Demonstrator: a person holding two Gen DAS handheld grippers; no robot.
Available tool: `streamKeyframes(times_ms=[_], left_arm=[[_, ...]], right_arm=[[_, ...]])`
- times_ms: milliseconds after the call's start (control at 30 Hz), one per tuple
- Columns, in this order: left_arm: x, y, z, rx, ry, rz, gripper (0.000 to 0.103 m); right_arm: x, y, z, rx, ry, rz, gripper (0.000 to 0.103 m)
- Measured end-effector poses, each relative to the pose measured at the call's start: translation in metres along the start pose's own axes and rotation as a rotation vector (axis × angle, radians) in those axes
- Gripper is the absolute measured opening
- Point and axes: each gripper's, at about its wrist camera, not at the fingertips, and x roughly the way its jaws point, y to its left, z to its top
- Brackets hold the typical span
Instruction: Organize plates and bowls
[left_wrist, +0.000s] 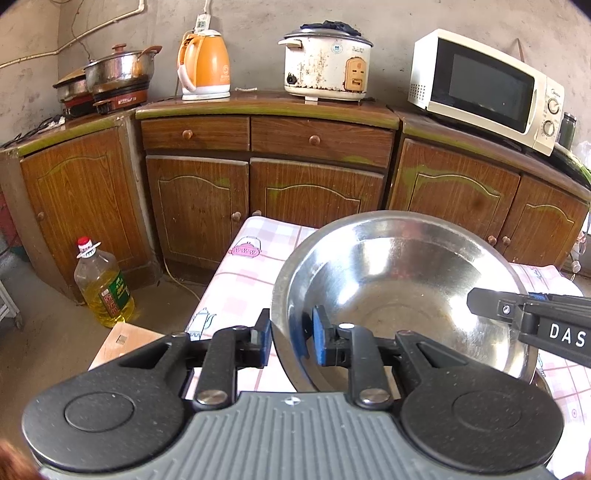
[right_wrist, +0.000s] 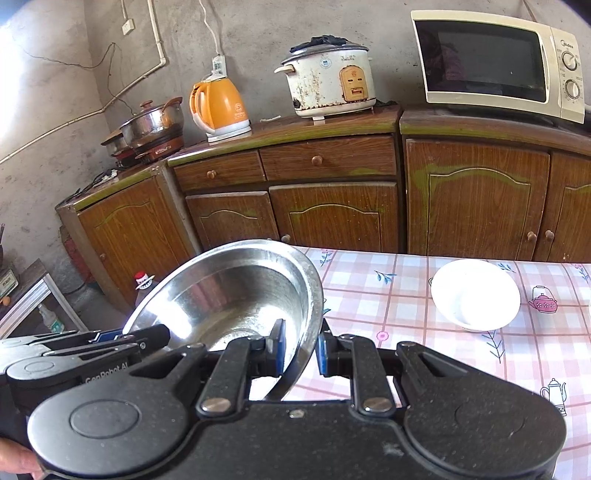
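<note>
1. While both of my grippers pinch its rim, the steel bowl (left_wrist: 399, 291) hangs tilted above the near left part of the checked table (left_wrist: 251, 266).
2. My left gripper (left_wrist: 290, 332) is clamped on the bowl's left rim, one blue pad outside the wall and one inside.
3. My right gripper (right_wrist: 300, 349) is clamped the same way on the opposite rim; from the left wrist view only its black tip (left_wrist: 517, 314) shows, the rest cut off by the right edge.
4. From the right wrist view, a white bowl (right_wrist: 475, 293) sits on the table well to the right of the steel bowl, so overexposed that I cannot make out its inside.
5. An oil bottle (left_wrist: 104, 282) stands on the floor left of the table; in the right wrist view the steel bowl hides all but its red cap.
6. Whatever lies under the steel bowl is hidden from me.
7. Far behind, a cabinet (left_wrist: 266, 173) carries a kettle (left_wrist: 204, 66), rice cooker (left_wrist: 327, 62) and microwave (left_wrist: 484, 88).
</note>
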Motion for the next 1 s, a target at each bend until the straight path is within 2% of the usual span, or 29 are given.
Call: streamKeyframes(times_ms=[1000], left_arm=[[-0.02,-0.001,-0.047,0.033,0.013,0.047,0.025]], right_arm=[[-0.02,0.011,-0.051,-0.034,0.0,-0.009,0.022]])
